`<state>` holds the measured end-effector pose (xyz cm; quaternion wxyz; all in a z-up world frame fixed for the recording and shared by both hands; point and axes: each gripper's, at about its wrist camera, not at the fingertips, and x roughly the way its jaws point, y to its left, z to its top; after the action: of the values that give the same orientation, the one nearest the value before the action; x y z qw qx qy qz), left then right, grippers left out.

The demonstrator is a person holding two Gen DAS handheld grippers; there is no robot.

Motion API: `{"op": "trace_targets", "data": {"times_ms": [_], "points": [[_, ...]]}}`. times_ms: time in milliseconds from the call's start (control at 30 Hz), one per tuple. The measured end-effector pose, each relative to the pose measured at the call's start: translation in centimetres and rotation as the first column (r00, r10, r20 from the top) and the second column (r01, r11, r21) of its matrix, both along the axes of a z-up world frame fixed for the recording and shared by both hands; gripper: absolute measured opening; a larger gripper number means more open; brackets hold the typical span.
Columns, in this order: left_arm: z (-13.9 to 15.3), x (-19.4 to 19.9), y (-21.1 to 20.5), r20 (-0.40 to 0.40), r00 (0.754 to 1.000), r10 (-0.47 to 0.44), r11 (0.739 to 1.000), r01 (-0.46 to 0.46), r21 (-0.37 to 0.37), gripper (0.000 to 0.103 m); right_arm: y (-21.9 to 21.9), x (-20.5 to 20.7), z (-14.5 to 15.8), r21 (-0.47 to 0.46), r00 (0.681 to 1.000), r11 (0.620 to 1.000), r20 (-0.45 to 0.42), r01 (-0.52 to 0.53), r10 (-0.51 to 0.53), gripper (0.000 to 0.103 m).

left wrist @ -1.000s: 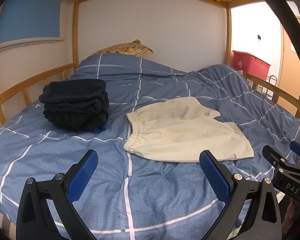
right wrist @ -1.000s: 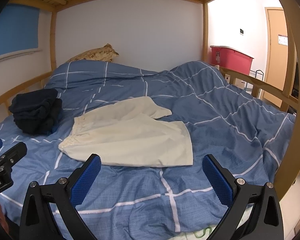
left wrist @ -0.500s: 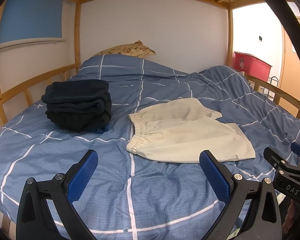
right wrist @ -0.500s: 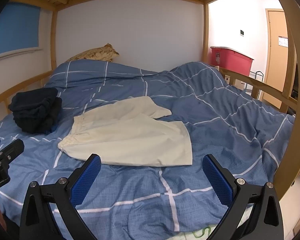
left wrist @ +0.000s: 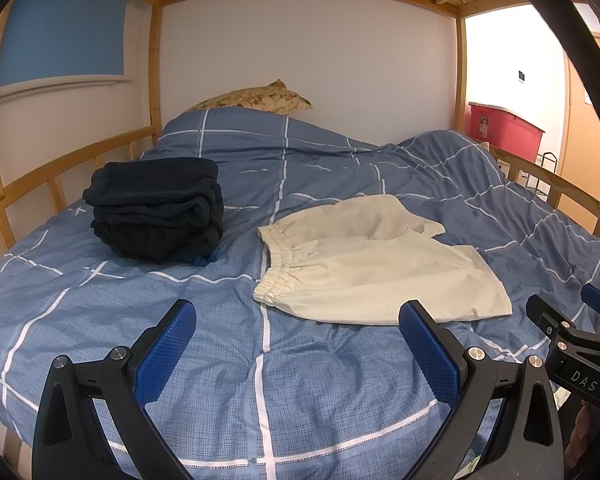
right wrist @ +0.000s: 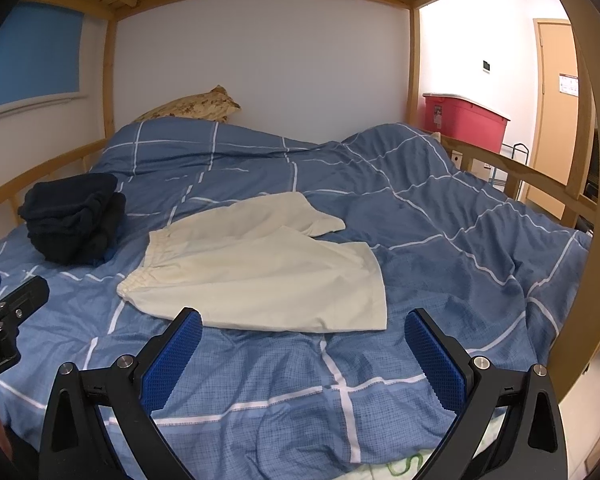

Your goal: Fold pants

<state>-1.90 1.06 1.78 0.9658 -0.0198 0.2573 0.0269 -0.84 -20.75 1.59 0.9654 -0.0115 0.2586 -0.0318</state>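
Cream shorts point(left wrist: 372, 264) lie spread flat on the blue checked duvet, elastic waistband toward the left, legs toward the right; they also show in the right wrist view point(right wrist: 260, 268). My left gripper point(left wrist: 298, 320) is open and empty, hovering above the duvet just short of the shorts' near edge. My right gripper point(right wrist: 304, 328) is open and empty, above the near hem of the shorts. The right gripper also shows at the right edge of the left wrist view point(left wrist: 576, 336).
A stack of folded dark clothes point(left wrist: 156, 208) sits on the left side of the bed point(right wrist: 72, 216). A patterned pillow point(left wrist: 256, 100) lies at the head. Wooden bunk rails point(left wrist: 60, 168) run along both sides point(right wrist: 512, 168). A red bin point(right wrist: 464, 124) stands beyond the bed.
Both grippers have drifted slightly forward and up toward the shorts. The shorts and the dark stack have not moved.
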Motion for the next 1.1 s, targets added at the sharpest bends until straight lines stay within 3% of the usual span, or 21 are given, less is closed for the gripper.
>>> {"op": "trace_targets", "data": {"times_ms": [400, 700, 900, 1100], "points": [[-0.5, 1.0, -0.8, -0.005, 1.0, -0.017, 1.0, 0.018, 0.022, 0.103, 0.1, 0.3, -0.4, -0.001, 1.0, 1.0, -0.006, -0.011, 0.011, 0.103], [-0.2, 4.4, -2.5, 0.015, 0.998, -0.063, 0.998, 0.063, 0.017, 0.103, -1.1, 3.2, -0.1, 0.053, 0.998, 0.997, 0.003, -0.064, 0.064, 0.103], [0.8, 9.2, -4.4, 0.041, 0.994, -0.102, 0.995, 0.102, 0.019, 0.103, -2.8, 7.8, 1.2, 0.05, 0.996, 0.996, 0.043, -0.078, 0.076, 0.103], [1.3, 17.1, -6.5, -0.01, 0.986, -0.169, 0.984, 0.168, -0.051, 0.103, -5.2, 14.4, 1.8, 0.077, 0.997, 0.994, 0.029, -0.074, 0.072, 0.102]]}}
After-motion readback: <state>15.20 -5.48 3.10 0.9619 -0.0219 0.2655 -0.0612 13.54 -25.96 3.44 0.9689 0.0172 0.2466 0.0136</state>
